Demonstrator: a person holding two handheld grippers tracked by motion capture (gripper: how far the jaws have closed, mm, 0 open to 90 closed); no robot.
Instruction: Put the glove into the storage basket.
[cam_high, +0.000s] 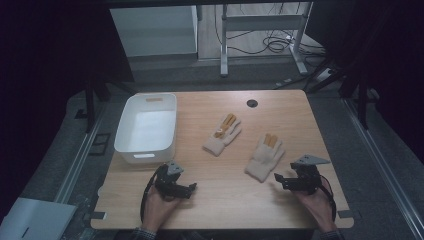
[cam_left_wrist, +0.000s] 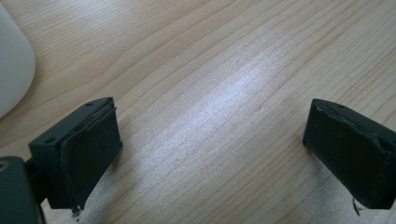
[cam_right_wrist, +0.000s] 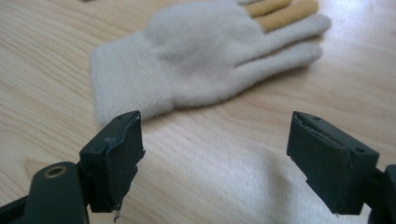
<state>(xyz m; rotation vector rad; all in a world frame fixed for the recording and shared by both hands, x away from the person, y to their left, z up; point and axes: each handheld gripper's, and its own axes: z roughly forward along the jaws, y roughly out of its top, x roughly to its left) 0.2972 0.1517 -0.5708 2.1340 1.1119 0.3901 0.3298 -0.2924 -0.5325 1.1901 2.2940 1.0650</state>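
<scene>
Your left gripper (cam_high: 192, 187) sits low at the near edge of the wood table (cam_high: 215, 200), jaws spread wide w/ nothing btwn them, just bare tabletop. White bin (cam_high: 147, 127) is up and left of it, its rounded corner peeking in at the left gripper view's edge. Your right gripper (cam_high: 276, 178) is near the front right, jaws wide too, nothing gripped. Right in front of it: cream glove (cam_high: 264, 156) lying flat, cuff toward you, two mustard fingers. 2nd glove (cam_high: 223, 134) lies mid-table, apart from the first. Small black hole (cam_high: 252, 103) by the far edge.
</scene>
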